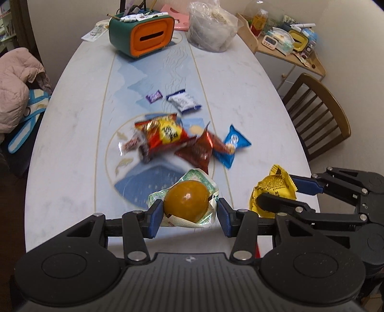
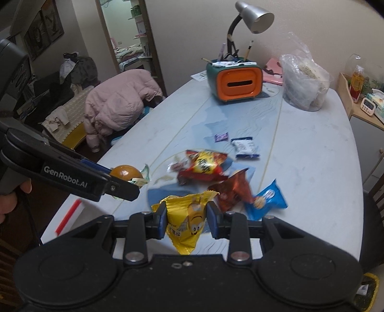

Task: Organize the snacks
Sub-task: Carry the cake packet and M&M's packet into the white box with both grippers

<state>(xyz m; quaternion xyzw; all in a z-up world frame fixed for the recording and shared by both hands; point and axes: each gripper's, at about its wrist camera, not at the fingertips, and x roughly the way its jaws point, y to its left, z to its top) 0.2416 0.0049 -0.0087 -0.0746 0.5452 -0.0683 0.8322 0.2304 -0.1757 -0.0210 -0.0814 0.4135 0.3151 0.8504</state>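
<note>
My left gripper (image 1: 189, 211) is shut on a brown egg-shaped snack in a green-and-white wrapper (image 1: 186, 200), near the table's front edge; it also shows in the right wrist view (image 2: 126, 172). My right gripper (image 2: 184, 216) is shut on a yellow M&M's packet (image 2: 187, 216), which shows in the left wrist view (image 1: 271, 189). A pile of snacks lies mid-table: a red-and-yellow bag (image 1: 163, 134), a dark red packet (image 1: 201, 148), a blue packet (image 1: 232, 144). Beyond lie a white-and-blue packet (image 1: 183, 100) and a small purple sweet (image 1: 154, 96).
A green-and-orange tissue box (image 1: 141, 36) and a clear plastic bag (image 1: 211, 28) stand at the table's far end. A wooden chair (image 1: 316, 112) is at the right, a pink jacket (image 1: 16, 84) at the left. A desk lamp (image 2: 252, 19) stands behind the box.
</note>
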